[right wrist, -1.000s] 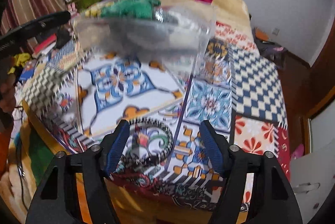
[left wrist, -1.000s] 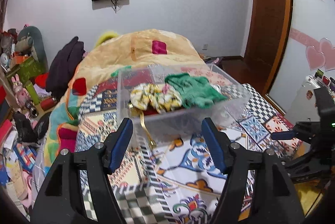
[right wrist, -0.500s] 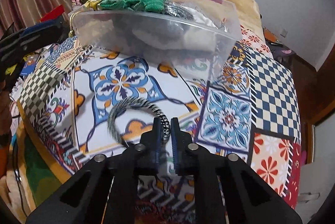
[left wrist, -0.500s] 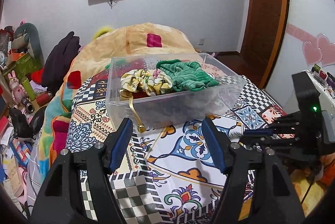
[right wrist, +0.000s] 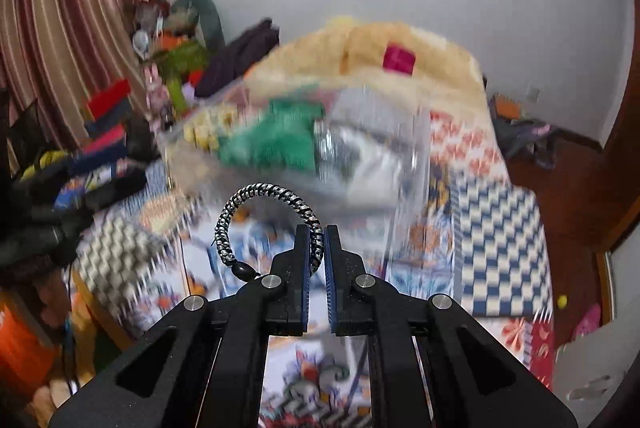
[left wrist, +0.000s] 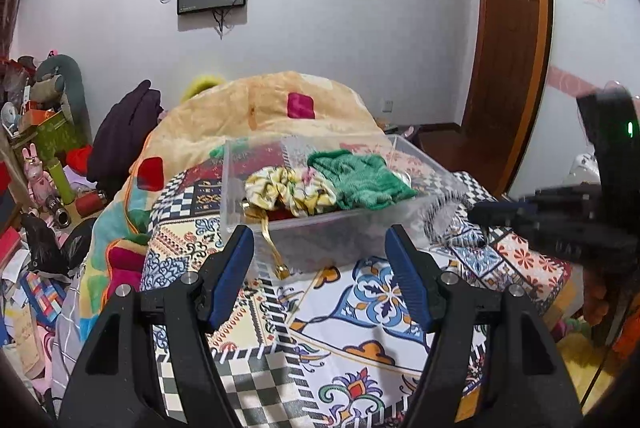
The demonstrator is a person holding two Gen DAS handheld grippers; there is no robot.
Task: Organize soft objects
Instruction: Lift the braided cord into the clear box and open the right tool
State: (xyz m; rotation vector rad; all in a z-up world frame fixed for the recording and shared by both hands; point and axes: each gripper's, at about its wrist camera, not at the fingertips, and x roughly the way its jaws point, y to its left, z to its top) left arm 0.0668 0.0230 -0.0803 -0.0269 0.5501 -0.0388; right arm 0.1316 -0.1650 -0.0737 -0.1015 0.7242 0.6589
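My right gripper (right wrist: pixel 319 240) is shut on a black-and-white braided hair band (right wrist: pixel 256 194) and holds it in the air in front of the clear plastic box (right wrist: pixel 408 164). The band also shows blurred in the left wrist view (left wrist: pixel 440 214), at the box's right end. The box (left wrist: pixel 320 240) stands on the patterned bedspread (left wrist: pixel 360 312) and holds a green knitted cloth (left wrist: pixel 360 180), a yellow floral scrunchie (left wrist: pixel 288 188) and a gold band (left wrist: pixel 272 248) hanging over its front. My left gripper (left wrist: pixel 320 264) is open and empty, just short of the box.
A beige quilt (left wrist: pixel 260 108) is heaped behind the box. Toys, boxes and clothes (left wrist: pixel 48 156) crowd the floor left of the bed. A wooden door (left wrist: pixel 508 48) is at the right. The bed's edge is close below both grippers.
My right gripper closed on the braided hair band on the bedspread and has lifted it up toward the box. My left gripper stayed open and barely moved.
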